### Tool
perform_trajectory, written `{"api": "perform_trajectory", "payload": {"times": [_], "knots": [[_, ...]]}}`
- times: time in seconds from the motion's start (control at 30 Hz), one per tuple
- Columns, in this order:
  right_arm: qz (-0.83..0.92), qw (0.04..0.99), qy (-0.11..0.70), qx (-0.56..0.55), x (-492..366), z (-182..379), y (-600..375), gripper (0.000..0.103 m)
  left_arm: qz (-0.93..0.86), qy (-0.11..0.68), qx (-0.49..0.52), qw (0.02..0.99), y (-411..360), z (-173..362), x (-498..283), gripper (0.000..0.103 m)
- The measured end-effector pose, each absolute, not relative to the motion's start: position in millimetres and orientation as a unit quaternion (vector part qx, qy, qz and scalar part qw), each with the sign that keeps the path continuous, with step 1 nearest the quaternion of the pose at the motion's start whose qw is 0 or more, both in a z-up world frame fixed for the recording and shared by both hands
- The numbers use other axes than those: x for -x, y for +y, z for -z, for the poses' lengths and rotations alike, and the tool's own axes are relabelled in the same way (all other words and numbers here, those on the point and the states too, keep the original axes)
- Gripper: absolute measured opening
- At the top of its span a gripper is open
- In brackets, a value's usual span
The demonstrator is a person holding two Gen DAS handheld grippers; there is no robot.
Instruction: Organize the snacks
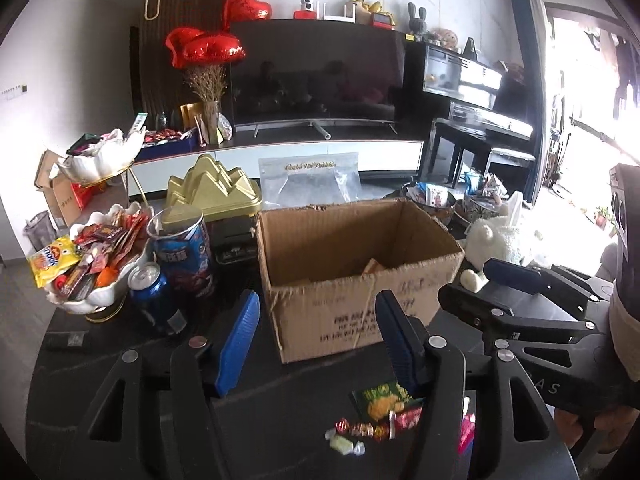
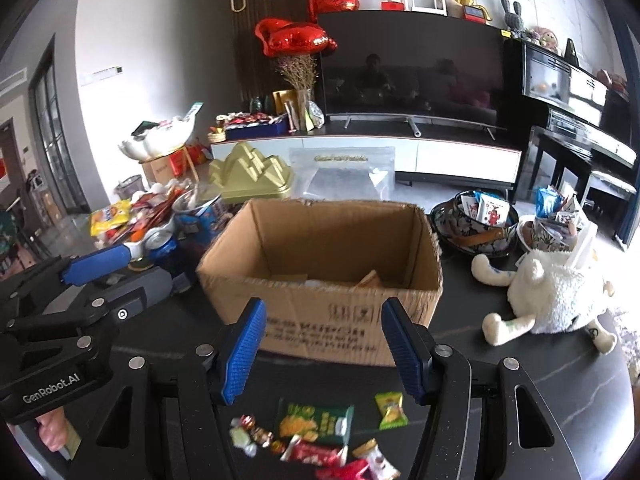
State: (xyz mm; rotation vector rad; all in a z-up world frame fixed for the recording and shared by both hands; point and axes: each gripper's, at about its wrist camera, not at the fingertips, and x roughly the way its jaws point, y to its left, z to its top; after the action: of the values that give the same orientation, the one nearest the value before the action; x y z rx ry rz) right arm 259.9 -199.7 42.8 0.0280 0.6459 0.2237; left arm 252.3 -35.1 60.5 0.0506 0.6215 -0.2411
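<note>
Open cardboard box sits mid-table, flaps gone, rim ragged, nearly empty inside; bare dark table between its near wall and the loose snacks. Snack pile lies near edge, directly under both claws: green chip packet, small green sachet, red wrappers, foil candies. Left of box is crowded: blue can, tall blue canister, white dish of snacks with a yellow bag reading "nook". Right side: plush toy, patterned bowls. Box print unreadable. "GenRobot.AI" legible on left gripper body. Left gripper released, jaws wide, empty, level over table. Right gripper likewise spread, empty, aimed at box front.
</note>
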Motion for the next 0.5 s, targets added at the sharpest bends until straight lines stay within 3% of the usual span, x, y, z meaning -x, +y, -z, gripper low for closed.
{"api": "perform_trajectory", "payload": {"times": [0.5], "knots": [[-0.124,0.940,0.318,-0.013,-212,-19,-192,0.061,0.117,0.325,-0.018,0.938,-25,-22,-204,0.060]]}}
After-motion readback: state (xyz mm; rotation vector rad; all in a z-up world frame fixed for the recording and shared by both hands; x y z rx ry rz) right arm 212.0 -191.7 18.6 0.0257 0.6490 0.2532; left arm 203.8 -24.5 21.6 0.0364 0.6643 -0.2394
